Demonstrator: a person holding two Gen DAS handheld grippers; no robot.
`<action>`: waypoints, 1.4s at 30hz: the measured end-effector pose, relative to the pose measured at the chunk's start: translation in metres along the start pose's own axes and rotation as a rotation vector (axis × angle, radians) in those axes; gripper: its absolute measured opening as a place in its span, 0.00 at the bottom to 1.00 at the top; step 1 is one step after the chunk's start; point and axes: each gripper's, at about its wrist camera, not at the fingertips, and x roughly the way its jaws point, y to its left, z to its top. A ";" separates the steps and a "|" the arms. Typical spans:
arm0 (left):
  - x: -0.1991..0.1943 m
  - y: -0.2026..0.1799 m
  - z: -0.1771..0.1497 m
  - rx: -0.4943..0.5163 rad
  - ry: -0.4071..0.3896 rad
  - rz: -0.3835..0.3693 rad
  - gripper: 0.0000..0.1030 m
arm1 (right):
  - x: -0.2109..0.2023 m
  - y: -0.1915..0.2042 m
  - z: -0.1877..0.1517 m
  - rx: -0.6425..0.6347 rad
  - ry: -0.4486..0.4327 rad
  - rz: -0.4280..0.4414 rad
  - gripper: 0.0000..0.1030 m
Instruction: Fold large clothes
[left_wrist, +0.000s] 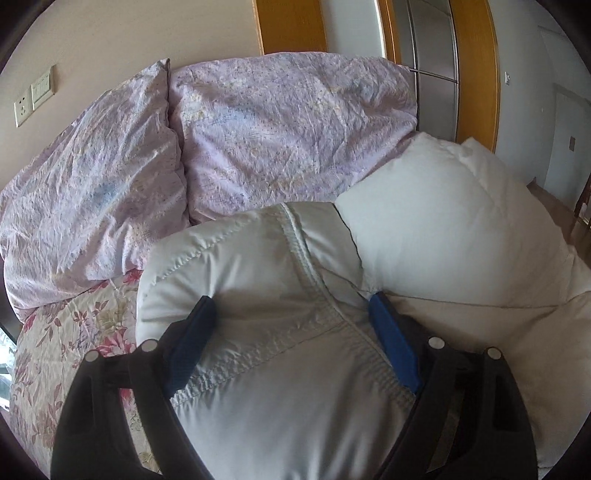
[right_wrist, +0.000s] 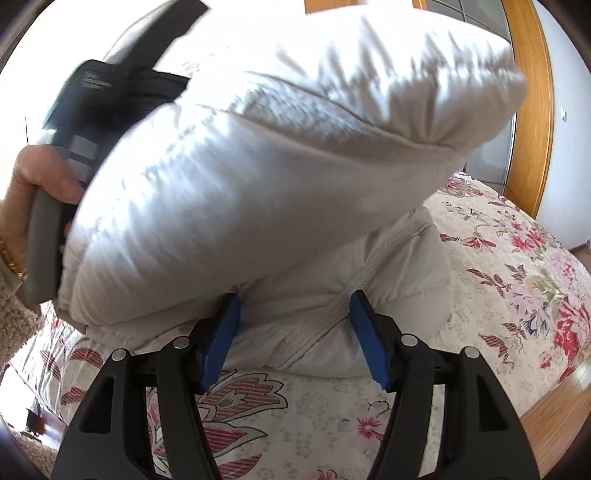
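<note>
A white puffer jacket lies bunched on the bed, which has a floral quilted cover. One padded section is lifted and doubled over the rest. The lower layer, with its stitched seam, rests on the cover.

The right claw sits at the near edge of that lower layer. It is partly spread, with the seam and a fold of fabric between its blue pads; whether they actually press the cloth I cannot tell. The raised section hangs directly above and ahead of it, its long axis running from lower left to upper right in the right wrist view.

The left claw is spread wide around a thick puffed fold. The pads flank the fabric, so it looks carried there.

Beyond the jacket lies a crumpled lilac duvet. No containers are visible.
</note>
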 end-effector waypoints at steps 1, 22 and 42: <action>0.004 -0.003 0.000 0.002 0.001 0.007 0.82 | -0.003 0.000 0.000 -0.009 0.005 0.001 0.62; 0.002 -0.002 -0.007 -0.025 -0.039 0.004 0.84 | -0.022 -0.016 0.173 0.172 -0.100 0.190 0.31; 0.000 -0.001 -0.007 -0.053 -0.055 -0.034 0.86 | 0.060 -0.052 0.150 0.187 0.079 -0.011 0.21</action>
